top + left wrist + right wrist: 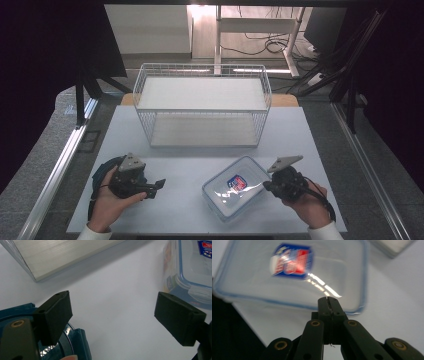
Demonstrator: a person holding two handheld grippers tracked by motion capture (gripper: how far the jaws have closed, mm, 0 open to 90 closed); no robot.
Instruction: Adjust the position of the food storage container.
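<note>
**Operator A:** Report the position of the plastic food box (234,187).

**Operator B:** The box is lying flat on the white table (190,165), at the near right, with its lid on. The lid is carrying a red and blue label (237,182). The box is sitting in front of the wire basket (202,102), well apart from it.

**Operator A:** Report the right gripper (266,186).

**Operator B:** Its jaws are pressing together, with nothing between them. In the right gripper view the closed tips are showing against the near rim of the box lid (294,275); whether they are touching it, I cannot tell. The high view is placing the tips at the right end of the box.

**Operator A:** Report the left gripper (159,187).

**Operator B:** It is resting in the left hand (112,202) at the near left of the table, pointing towards the box. In the left gripper view its jaws are standing wide apart over bare table, holding nothing. The box corner (186,270) is lying just beyond the right-side jaw.
</note>
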